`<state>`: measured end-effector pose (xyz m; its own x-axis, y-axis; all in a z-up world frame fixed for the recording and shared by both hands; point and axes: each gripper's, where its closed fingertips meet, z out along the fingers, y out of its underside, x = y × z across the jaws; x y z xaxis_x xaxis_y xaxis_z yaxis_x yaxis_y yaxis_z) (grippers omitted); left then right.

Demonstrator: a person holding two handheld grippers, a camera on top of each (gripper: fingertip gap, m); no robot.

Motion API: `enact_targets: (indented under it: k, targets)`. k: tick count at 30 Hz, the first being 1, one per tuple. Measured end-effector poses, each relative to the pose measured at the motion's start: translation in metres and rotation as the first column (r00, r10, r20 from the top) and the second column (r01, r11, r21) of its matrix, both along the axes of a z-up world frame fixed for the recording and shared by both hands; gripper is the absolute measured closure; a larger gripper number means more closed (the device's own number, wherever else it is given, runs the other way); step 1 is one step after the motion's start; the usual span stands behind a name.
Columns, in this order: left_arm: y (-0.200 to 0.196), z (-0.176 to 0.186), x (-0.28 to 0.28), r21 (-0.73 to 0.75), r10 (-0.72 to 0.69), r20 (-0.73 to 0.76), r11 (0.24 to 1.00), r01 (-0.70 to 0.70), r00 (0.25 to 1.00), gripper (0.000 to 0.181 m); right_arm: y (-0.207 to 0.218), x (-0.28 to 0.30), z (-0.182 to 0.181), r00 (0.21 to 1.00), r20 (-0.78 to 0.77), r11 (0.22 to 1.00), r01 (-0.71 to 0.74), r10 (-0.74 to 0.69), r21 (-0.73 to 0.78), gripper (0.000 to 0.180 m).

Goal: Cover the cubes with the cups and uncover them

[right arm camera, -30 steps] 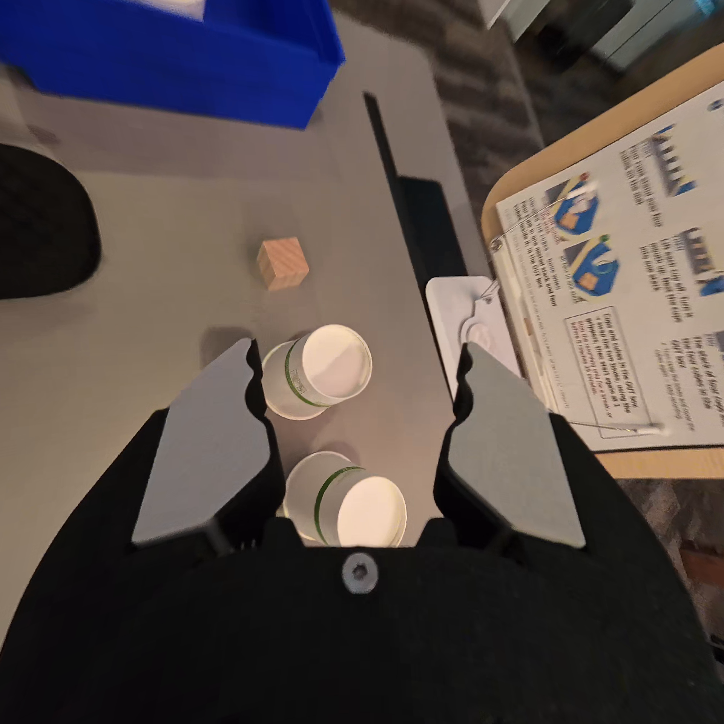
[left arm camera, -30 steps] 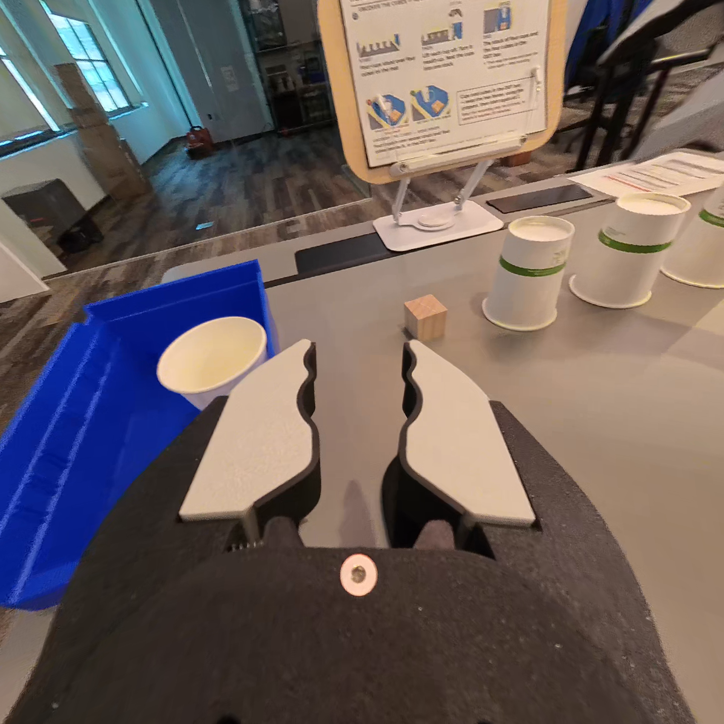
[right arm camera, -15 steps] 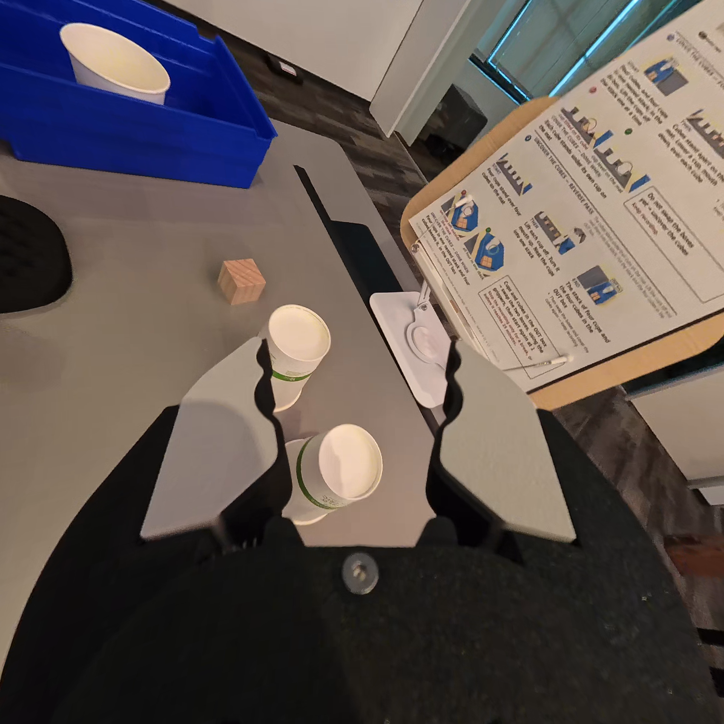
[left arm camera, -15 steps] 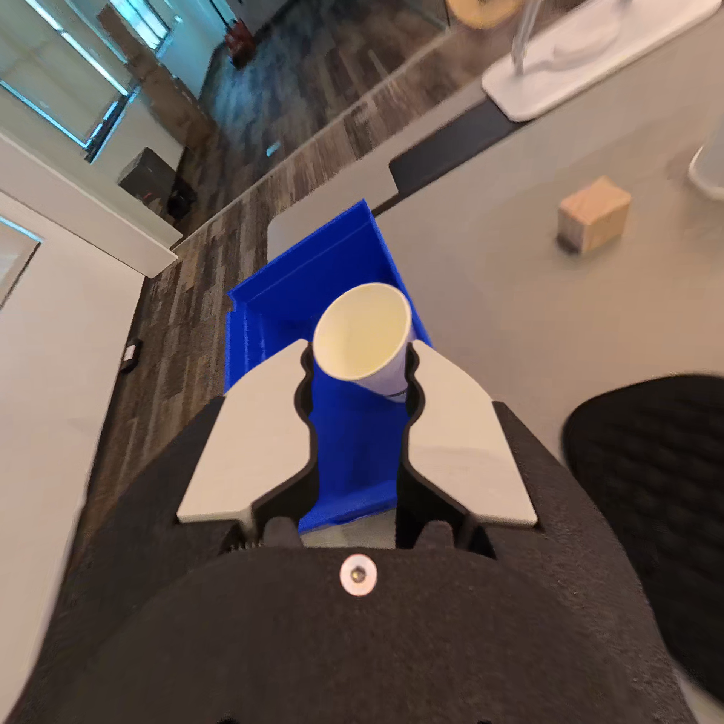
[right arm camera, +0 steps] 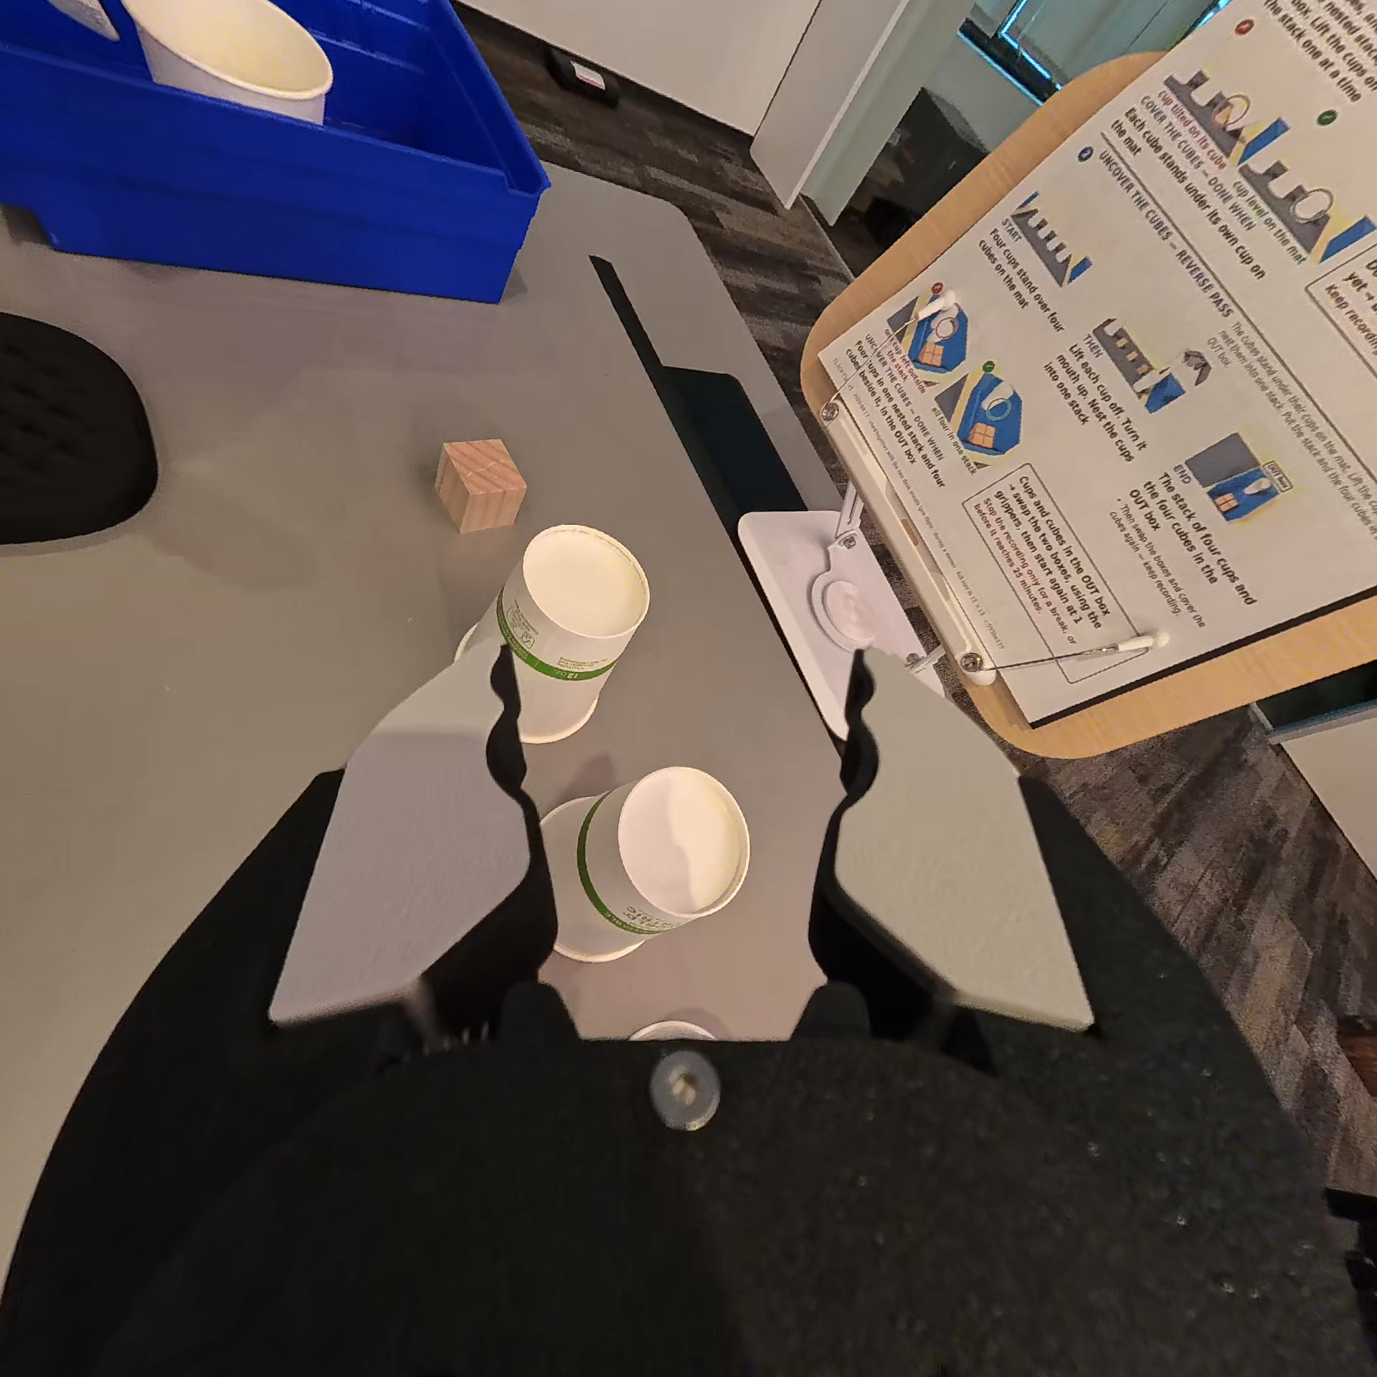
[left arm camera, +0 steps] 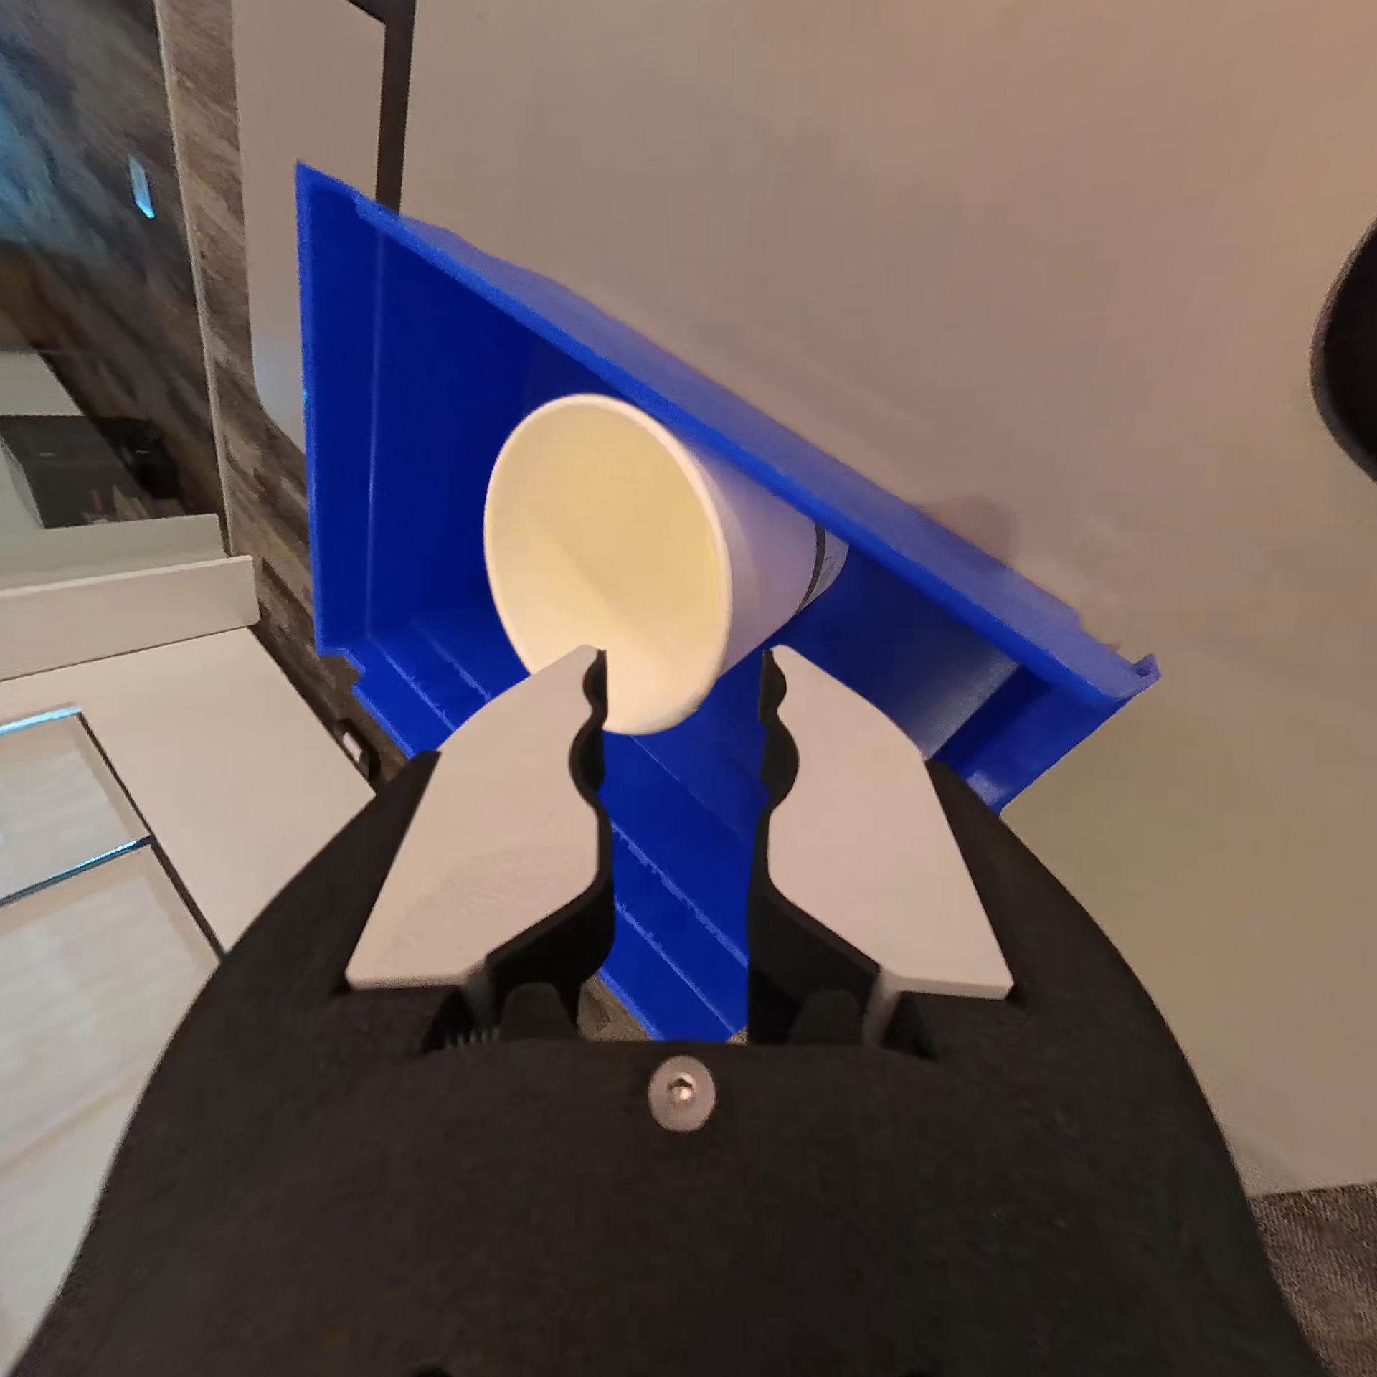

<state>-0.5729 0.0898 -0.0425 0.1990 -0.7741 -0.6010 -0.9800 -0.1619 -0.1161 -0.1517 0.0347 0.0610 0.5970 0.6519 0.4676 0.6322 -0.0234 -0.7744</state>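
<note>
Hovering over the blue bin [left arm camera: 417,417], the left tongs [left arm camera: 682,656] sit with their fingers spread and a clear gap between them, gripping nothing. Right at their tips is a white paper cup [left arm camera: 626,574], mouth up and facing the camera, standing inside the bin up against the wall on the table side. The left finger [left arm camera: 507,805] overlaps the cup's rim in the picture, but I can't tell if it actually touches. The bin rests on the grey table [left arm camera: 931,261], right along its edge, with dark wood-look floor beyond.

The right tongs [right arm camera: 682,659] are spread wide too, holding nothing, and hang above two upside-down paper cups with green bands. The nearer cup [right arm camera: 656,857] shows between the fingers, close to the left one; the farther cup [right arm camera: 570,626] stands just past the left fingertip. A sliver of a third white rim [right arm camera: 663,1032] peeks out just above the tongs' body. Beyond the farther cup, a bare wooden cube [right arm camera: 480,484] sits on the table with nothing over it. Further back is the blue bin [right arm camera: 298,186] with the mouth-up cup [right arm camera: 231,52] inside. Off to the right, a wooden board with a printed instruction sheet [right arm camera: 1118,387] leans on a white stand [right arm camera: 827,596]. The other tongs' black body [right arm camera: 67,432] shows at the left edge.
</note>
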Motion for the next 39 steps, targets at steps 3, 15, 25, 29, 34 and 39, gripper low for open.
enact_targets:
  k: [3,15,25,29,34,39]
  targets:
    - [0.002,-0.007,0.001,-0.023,-0.024,-0.021,0.999,0.024,0.999,0.145,0.001,0.000,-0.003,1.000,-0.004,1.000,-0.006,0.006,-0.013,0.097]
    - [0.010,-0.034,0.003,-0.114,-0.072,-0.050,0.991,0.066,0.996,0.157,0.008,0.006,-0.014,0.999,0.023,0.999,0.024,-0.023,-0.034,0.097]
    - [0.011,-0.038,0.005,-0.150,-0.070,0.004,0.986,0.070,0.998,0.168,0.012,0.006,-0.025,0.998,0.058,0.998,0.033,-0.029,-0.060,0.096]
    - [0.008,-0.039,0.004,-0.163,-0.078,-0.004,0.984,0.076,0.997,0.169,0.013,0.005,-0.027,0.998,0.066,0.997,0.030,-0.025,-0.066,0.096]
    - [0.009,-0.039,-0.003,-0.138,-0.089,-0.053,0.987,0.081,0.995,0.178,0.013,0.004,-0.031,0.997,0.074,0.997,0.026,-0.020,-0.075,0.096]
    - [0.007,-0.033,-0.008,-0.123,-0.070,-0.039,0.990,0.064,0.997,0.180,0.014,0.005,-0.033,0.997,0.078,0.996,0.029,-0.023,-0.084,0.097]
